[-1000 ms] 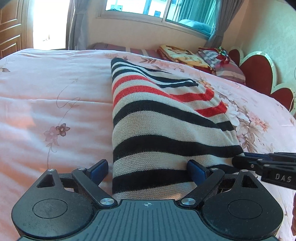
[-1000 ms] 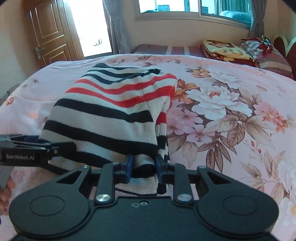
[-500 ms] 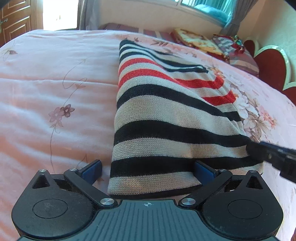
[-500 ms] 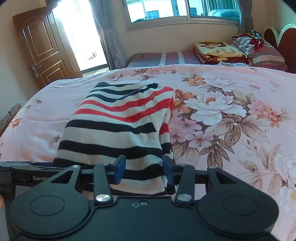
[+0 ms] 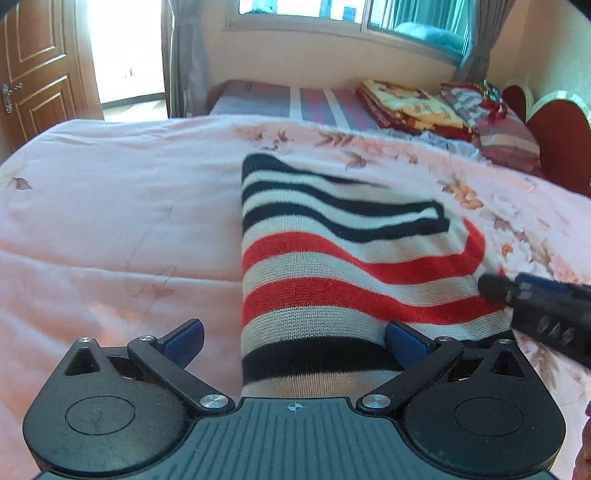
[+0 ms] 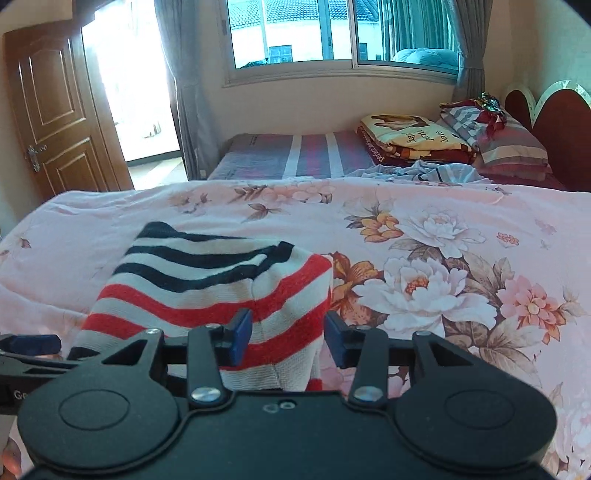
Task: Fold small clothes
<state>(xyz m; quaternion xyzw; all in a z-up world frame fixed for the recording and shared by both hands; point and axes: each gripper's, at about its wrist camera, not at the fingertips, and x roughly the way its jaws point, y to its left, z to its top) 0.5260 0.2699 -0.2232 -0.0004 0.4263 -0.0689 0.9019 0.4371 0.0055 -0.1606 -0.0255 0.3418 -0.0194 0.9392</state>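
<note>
Left wrist view
Surface: pink floral quilt (image 5: 110,221) over a wide bed, lightly wrinkled.
Room: wooden door (image 5: 33,74) at the left, window (image 5: 332,14) with grey curtains behind, a second striped bed below it, red scalloped headboard (image 5: 554,140) at the right.
Garment: one striped sweater (image 5: 332,258), black, cream and red bands, lying folded on the quilt, a sleeve folded across its far end.
Left gripper (image 5: 295,336): angled down over the sweater's near end, jaws spread wide; one blue pad over bare quilt, the other resting on the knit, nothing pinched.
Right gripper (image 5: 535,299): seen from the side at the sweater's right edge.

Right wrist view
Surface: the same quilt (image 6: 443,258), large peony print on this side.
Room: door (image 6: 55,110), window (image 6: 332,33), folded blankets (image 6: 413,140) and a pillow stack (image 6: 509,144) on the far bed.
Garment: sweater (image 6: 207,280), its right edge between the pads.
Right gripper (image 6: 286,336): tilted down, jaws partly apart, fabric between them but not squeezed.
Left gripper (image 6: 29,343): fingertip at the lower left.
Count: one sweater, two grippers, two beds.
</note>
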